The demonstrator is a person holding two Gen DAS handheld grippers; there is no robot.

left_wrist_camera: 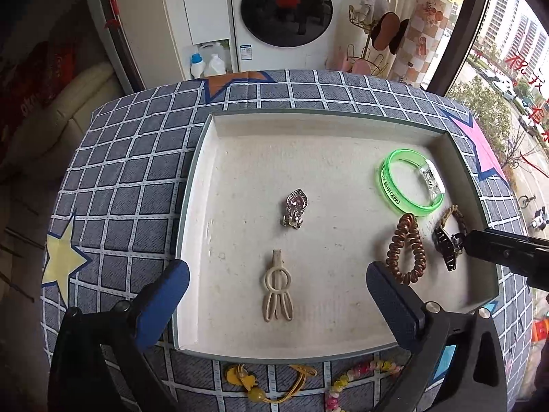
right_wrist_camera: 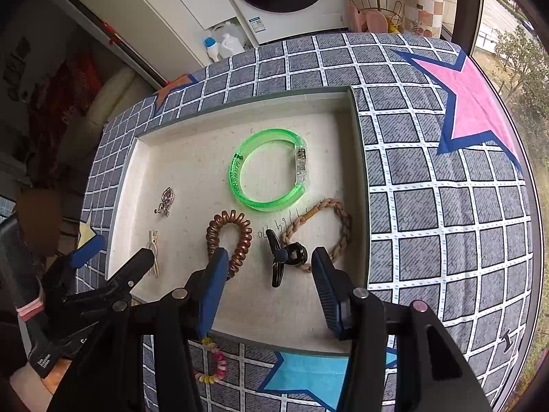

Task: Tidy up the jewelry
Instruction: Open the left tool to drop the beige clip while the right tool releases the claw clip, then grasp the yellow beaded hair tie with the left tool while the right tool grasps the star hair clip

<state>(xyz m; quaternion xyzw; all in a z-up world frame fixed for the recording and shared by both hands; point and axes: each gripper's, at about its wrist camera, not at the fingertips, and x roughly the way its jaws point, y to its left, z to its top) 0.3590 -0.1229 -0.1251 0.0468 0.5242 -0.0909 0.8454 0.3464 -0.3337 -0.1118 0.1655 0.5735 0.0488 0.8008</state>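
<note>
- Checked tablecloth point(right_wrist_camera: 446, 206) lies under a white tray point(right_wrist_camera: 360, 158) holding jewelry.
- Left gripper point(left_wrist_camera: 278, 295) hovers wide open over a beige hair clip point(left_wrist_camera: 277, 286).
- Right gripper point(right_wrist_camera: 271, 285) hangs open, empty, above a black claw clip point(right_wrist_camera: 284, 257).

Washing machine point(left_wrist_camera: 286, 10) behind; window point(left_wrist_camera: 507, 68) right, daylight.

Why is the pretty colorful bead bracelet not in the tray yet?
It is out. The bead bracelet lies on the checked cloth in front of the tray, outside its near rim. Why, the pictures cannot tell.
</note>
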